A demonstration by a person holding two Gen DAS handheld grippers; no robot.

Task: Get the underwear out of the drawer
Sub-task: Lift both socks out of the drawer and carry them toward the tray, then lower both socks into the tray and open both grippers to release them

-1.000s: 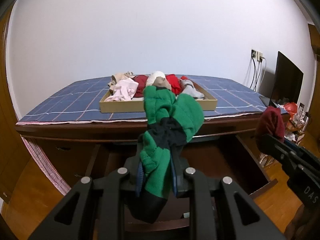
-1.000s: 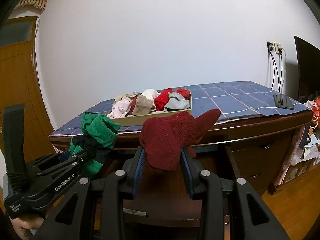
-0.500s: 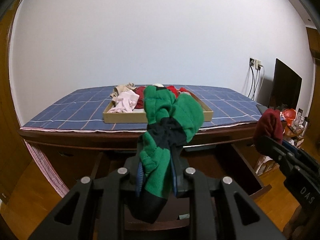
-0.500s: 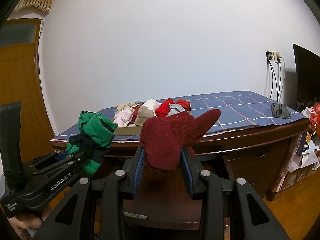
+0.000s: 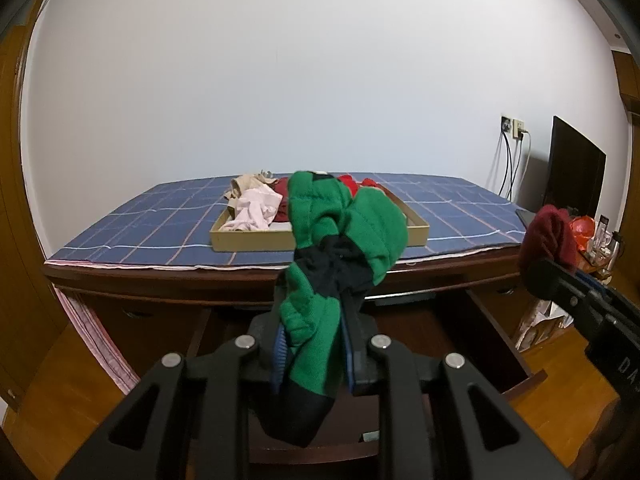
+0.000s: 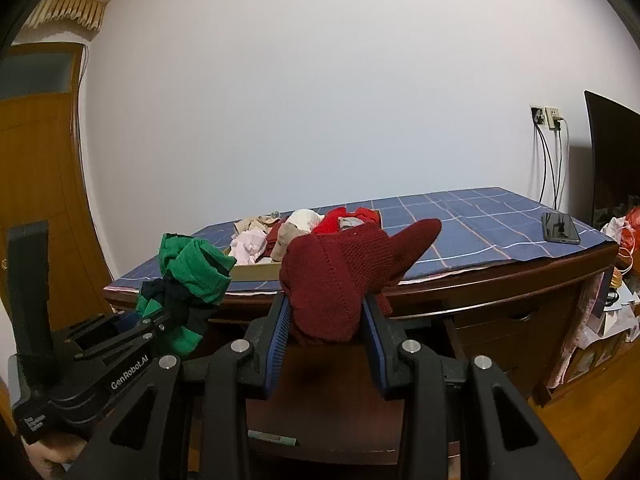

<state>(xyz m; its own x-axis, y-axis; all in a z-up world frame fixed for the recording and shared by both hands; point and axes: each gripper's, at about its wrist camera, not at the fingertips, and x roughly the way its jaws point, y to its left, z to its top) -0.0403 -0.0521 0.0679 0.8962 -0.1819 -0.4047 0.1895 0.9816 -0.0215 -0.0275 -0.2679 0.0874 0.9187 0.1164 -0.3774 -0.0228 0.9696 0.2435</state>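
My left gripper (image 5: 312, 354) is clamped on a green garment (image 5: 340, 240) with black bands; the blue-padded fingers (image 5: 279, 350) press it from both sides with almost no gap left. Its black end hangs below the pads, and the green bulk stands up above them and flops forward. From the right wrist camera I see the same bundle (image 6: 188, 272) sticking up out of the left gripper (image 6: 168, 316) at the lower left, with a hand (image 6: 48, 456) under the handle.

My right gripper (image 6: 326, 340) is closed on a dark red knitted piece (image 6: 344, 276). Its fingers (image 6: 276, 344) stand wider apart than the left ones, and the cloth fills the space between them. Most of it bulges above the pads, and one corner points up to the right.

Both pieces are held up in front of the wooden desk (image 6: 500, 284), over its open drawer (image 5: 496, 340). On the desk's blue checked cloth (image 5: 152, 224) sits a shallow cardboard tray (image 5: 256, 240) holding more clothes (image 5: 256, 208) in pink, beige, red and white. A phone (image 6: 560, 228) lies on the cloth to the right.
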